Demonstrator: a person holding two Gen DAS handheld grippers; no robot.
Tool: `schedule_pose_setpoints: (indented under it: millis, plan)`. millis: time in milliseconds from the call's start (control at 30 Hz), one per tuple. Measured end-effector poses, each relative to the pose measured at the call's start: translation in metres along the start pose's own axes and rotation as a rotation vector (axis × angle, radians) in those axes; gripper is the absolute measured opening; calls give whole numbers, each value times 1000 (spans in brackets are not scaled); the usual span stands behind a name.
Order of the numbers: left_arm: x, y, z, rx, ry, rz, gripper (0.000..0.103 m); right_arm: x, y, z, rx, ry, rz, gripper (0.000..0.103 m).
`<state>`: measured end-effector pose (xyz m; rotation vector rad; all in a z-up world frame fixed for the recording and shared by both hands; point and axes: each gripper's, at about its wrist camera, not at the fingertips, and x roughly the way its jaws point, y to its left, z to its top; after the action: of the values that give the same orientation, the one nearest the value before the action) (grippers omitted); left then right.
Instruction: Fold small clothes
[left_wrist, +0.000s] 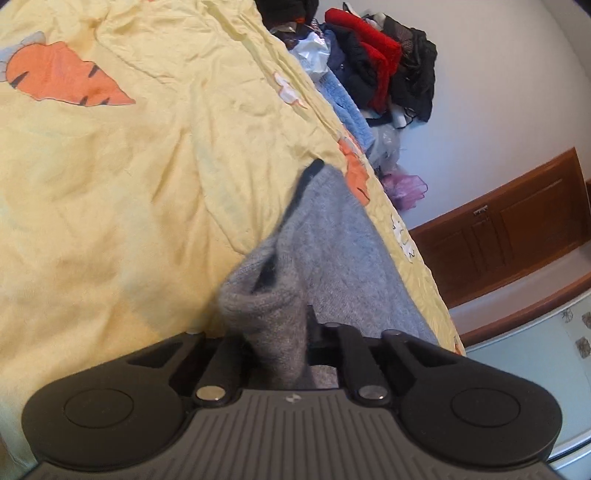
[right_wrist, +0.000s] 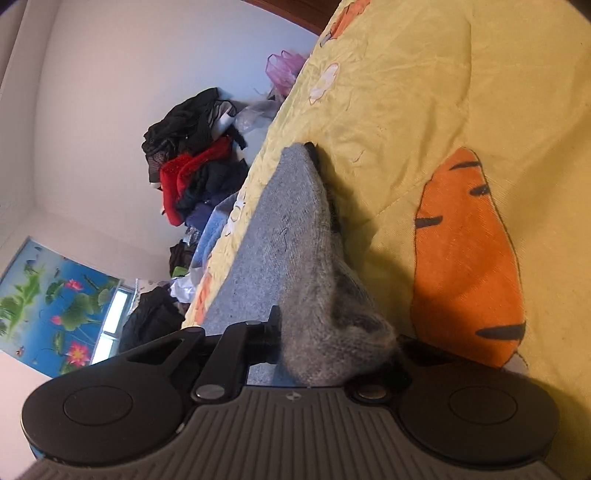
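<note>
Jaws of both the left gripper (left_wrist: 280, 343) and right gripper (right_wrist: 332, 350) pinch the grey sock (left_wrist: 325, 236) at opposite ends, likely stretching it flat above the yellow bedsheet (left_wrist: 129, 177) for folding.

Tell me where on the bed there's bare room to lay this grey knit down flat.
Bare yellow bedspread lies between the carrot print and the grey knit. Crowded: the clothes pile beyond the bedspread's edge.

Two close wrist views, facing across one yellow bedspread (left_wrist: 129, 184)
</note>
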<state>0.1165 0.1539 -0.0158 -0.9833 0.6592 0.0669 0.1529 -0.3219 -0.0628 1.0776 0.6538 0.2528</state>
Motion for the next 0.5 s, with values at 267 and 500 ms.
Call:
schedule_pose_setpoints:
  millis: [267, 500]
  plan:
    - [-24, -29, 13, 67, -23, -15, 5, -7, 23, 5, -27, 8, 34, 14]
    - [-68, -34, 9, 109, -18, -56, 5, -36, 40, 3, -26, 41, 121, 14]
